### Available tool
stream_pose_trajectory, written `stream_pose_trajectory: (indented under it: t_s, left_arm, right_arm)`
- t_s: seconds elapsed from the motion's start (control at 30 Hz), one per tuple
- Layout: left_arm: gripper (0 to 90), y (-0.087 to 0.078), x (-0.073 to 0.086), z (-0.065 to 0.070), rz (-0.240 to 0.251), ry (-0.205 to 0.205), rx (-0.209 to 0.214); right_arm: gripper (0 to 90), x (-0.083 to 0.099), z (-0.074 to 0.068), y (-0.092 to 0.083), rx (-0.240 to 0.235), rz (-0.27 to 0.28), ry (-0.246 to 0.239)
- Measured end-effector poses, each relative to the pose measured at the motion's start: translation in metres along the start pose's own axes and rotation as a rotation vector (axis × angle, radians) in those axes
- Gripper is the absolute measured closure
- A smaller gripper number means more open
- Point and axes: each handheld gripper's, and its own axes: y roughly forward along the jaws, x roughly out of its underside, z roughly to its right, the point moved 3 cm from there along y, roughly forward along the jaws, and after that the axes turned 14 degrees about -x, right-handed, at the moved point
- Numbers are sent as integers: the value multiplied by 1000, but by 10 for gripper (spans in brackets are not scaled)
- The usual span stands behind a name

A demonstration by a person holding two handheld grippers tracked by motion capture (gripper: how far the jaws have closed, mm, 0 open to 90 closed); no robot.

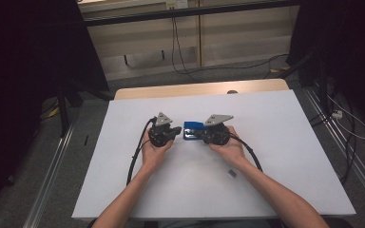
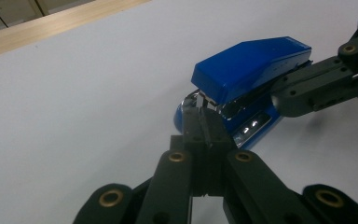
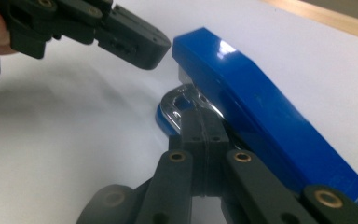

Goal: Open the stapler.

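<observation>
A blue stapler (image 1: 192,129) lies at the middle of the white table (image 1: 285,142), between both grippers. My left gripper (image 1: 179,129) is shut, its tips at the stapler's (image 2: 251,65) front end, just under the lip of the blue cover. In the left gripper view its shut jaws (image 2: 204,114) meet the chrome nose. My right gripper (image 1: 201,135) is shut too. Its tips (image 3: 200,116) lie against the chrome part beneath the blue cover (image 3: 256,107). The left gripper (image 3: 156,51) hangs just off the cover's front corner.
A small dark piece (image 1: 232,173) lies on the table near my right forearm. A wooden strip (image 1: 195,89) runs along the table's far edge. Cables (image 1: 180,52) trail on the floor beyond, and dark stands flank both sides.
</observation>
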Motion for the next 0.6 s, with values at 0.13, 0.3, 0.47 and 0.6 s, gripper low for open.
stream_pose_trajectory:
  t_s: [0.13, 0.3, 0.47, 0.6]
  left_arm:
    - [900, 2, 1, 1, -8, 14, -1]
    - [900, 3, 1, 2, -13, 18, 0]
    - [900, 7, 2, 4, -26, 33, -5]
    - [900, 10, 3, 6, -34, 40, -11]
  right_arm:
    - [900, 1, 1, 2, 6, -17, 8]
    - [900, 1, 3, 4, 15, -38, 24]
    - [900, 2, 4, 6, 28, -52, 35]
    - [900, 2, 4, 6, 30, -54, 30]
